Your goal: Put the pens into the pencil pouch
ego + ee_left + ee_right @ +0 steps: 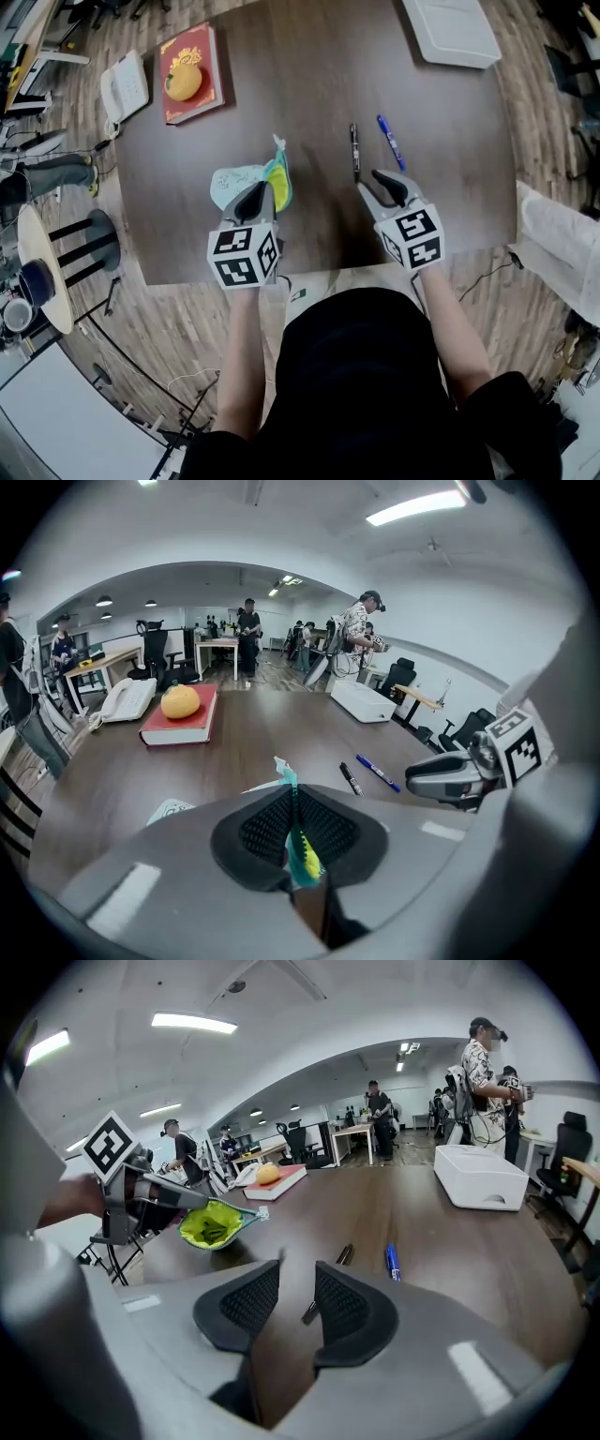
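Left gripper point(254, 199) clamped on pouch point(231, 182) rim; right gripper point(372, 184) agape, empty; black pen point(354, 150) just ahead.

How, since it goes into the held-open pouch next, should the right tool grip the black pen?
Grip the black pen mid-barrel from above, with the right tool jaws straddling its thin width. It lies flat on the table, running lengthwise away from the tool, and the blue pen lies clear to its right.
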`<act>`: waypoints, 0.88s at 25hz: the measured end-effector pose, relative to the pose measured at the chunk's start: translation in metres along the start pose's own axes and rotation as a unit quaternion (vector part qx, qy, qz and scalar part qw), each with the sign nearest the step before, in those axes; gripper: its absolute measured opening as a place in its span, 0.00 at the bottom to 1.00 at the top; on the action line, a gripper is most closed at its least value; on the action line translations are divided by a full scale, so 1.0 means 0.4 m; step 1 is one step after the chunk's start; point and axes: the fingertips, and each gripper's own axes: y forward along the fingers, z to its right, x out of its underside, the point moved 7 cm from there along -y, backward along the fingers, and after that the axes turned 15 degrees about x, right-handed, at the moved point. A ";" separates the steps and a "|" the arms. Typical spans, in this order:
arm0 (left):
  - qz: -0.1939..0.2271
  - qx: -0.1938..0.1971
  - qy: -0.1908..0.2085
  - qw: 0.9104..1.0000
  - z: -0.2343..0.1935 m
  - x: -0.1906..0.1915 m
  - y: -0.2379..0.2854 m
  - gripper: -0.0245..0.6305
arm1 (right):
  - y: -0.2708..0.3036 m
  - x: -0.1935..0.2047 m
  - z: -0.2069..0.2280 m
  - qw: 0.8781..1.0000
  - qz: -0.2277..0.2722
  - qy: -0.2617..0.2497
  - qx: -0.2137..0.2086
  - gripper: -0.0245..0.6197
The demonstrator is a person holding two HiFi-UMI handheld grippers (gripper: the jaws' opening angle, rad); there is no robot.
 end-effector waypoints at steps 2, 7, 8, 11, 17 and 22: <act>-0.002 0.006 0.002 1.000 0.001 0.001 0.005 0.06 | 0.015 0.010 -0.002 1.000 -0.007 0.001 0.004 0.24; -0.004 0.015 0.002 1.000 -0.003 -0.004 0.013 0.06 | 0.062 0.033 -0.014 0.999 -0.028 -0.002 0.019 0.24; -0.005 0.017 0.002 1.000 -0.004 -0.004 0.014 0.06 | 0.071 0.038 -0.018 0.999 -0.032 -0.002 0.020 0.24; -0.010 0.024 0.005 1.000 -0.007 -0.005 0.017 0.06 | 0.098 0.056 -0.026 0.998 -0.048 -0.003 0.027 0.24; -0.018 0.036 0.009 0.999 -0.011 -0.005 0.022 0.06 | 0.143 0.083 -0.035 0.996 -0.073 -0.002 0.048 0.24; -0.022 0.044 0.012 0.999 -0.012 -0.007 0.026 0.06 | 0.169 0.094 -0.034 0.994 -0.085 0.003 0.064 0.24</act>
